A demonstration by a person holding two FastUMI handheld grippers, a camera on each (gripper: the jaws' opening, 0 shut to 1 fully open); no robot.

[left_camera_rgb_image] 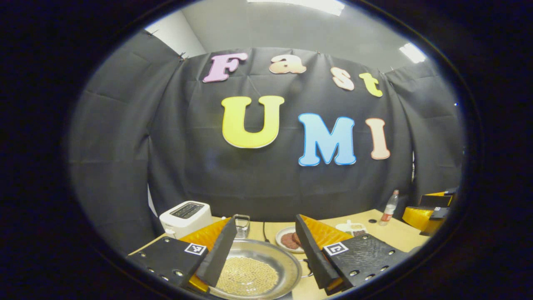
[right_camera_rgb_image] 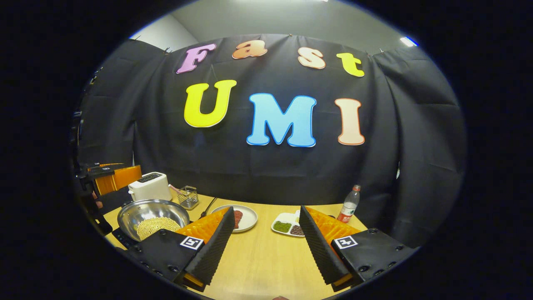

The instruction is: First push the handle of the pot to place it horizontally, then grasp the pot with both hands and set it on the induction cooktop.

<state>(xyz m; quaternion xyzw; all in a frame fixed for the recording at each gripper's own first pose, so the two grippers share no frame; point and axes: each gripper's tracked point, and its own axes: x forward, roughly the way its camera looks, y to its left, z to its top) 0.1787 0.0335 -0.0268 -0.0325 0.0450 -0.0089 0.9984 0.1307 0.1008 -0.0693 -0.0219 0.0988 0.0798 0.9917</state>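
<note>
My pot (left_camera_rgb_image: 254,266) is shiny polished metal; the worktop (right_camera_rgb_image: 266,254) is smooth pale wood, the wall (right_camera_rgb_image: 270,166) matt black creased cloth.

silver pot (right_camera_rgb_image: 153,213) (yellow grains), white toaster (right_camera_rgb_image: 149,186)

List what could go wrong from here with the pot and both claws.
1. The pot holds a heap of small yellowish grains; tilting it in a lift could spill them over the table.
2. The left claw is open over the pot's rim; closing off-centre may only nudge the pot.
3. The right claw hangs open over bare table, apart from the pot; a one-sided lift could tip it toward the plate.
</note>
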